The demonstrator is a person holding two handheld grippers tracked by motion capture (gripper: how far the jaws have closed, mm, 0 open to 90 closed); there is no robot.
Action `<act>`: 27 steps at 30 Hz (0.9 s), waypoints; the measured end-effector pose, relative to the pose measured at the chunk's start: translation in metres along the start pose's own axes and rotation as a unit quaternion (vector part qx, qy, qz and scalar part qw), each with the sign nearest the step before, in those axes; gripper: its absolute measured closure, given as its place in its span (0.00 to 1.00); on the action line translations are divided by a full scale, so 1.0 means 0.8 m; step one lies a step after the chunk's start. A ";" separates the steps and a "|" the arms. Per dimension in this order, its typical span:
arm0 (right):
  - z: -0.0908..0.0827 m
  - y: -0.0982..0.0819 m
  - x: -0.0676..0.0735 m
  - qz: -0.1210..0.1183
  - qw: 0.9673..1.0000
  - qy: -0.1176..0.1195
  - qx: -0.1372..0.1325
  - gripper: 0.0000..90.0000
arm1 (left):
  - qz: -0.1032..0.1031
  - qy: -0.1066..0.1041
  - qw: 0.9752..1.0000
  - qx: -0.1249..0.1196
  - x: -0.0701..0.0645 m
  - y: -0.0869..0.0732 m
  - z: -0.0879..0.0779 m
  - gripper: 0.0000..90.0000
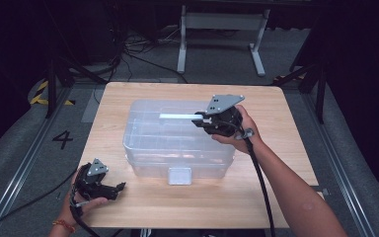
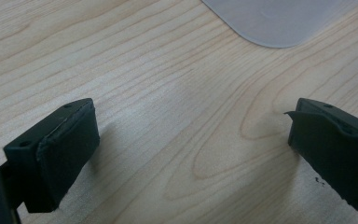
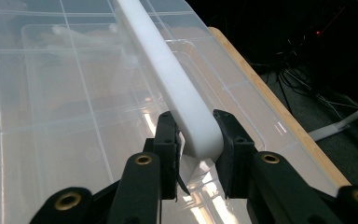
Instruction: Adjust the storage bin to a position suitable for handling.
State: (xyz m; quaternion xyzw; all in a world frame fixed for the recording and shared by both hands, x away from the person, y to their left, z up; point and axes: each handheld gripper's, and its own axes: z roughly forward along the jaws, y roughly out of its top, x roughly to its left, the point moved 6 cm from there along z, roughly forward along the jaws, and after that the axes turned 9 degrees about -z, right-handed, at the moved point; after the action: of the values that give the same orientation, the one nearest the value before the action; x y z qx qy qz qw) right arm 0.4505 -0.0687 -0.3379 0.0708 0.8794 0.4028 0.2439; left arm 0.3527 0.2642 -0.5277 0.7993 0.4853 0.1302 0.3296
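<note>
The white handle bar (image 3: 177, 88) sits clamped at its near end between the pads of the right gripper (image 3: 196, 135), running straight ahead of the jaws above the clear plastic box (image 1: 148, 143). The left gripper (image 2: 191, 140) rests well apart on the wooden table (image 2: 168, 70), jaws wide and holding nothing.

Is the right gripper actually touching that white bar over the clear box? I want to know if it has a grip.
Touching. The right gripper view shows the right gripper with both pads pressed against the white bar.
</note>
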 end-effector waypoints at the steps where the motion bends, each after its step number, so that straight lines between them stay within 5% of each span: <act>1: 0.000 0.000 -0.001 0.000 1.000 0.002 -0.001 0.81 | -0.001 0.000 1.000 0.000 0.000 0.000 0.000 0.03; 12: 0.001 0.002 -0.005 -0.016 1.000 0.002 0.007 0.82 | 0.005 -0.001 1.000 0.002 0.002 0.003 0.002 0.02; 19: 0.001 0.007 -0.016 -0.006 1.000 0.010 0.006 0.82 | -0.001 0.005 0.999 0.039 -0.004 0.011 0.000 0.11; 23: 0.001 0.010 -0.025 0.005 1.000 0.015 0.002 0.82 | 0.005 0.015 0.999 0.032 -0.003 0.015 -0.003 0.21; 27: 0.001 0.011 -0.027 0.003 1.000 0.019 0.006 0.82 | 0.008 0.010 1.000 -0.010 -0.003 0.027 -0.018 0.27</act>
State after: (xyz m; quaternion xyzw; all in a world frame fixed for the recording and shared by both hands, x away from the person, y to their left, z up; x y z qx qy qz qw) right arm 0.4690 -0.0691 -0.3235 0.0675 0.8858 0.4000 0.2252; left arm 0.3590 0.2612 -0.5024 0.7987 0.4809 0.1455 0.3312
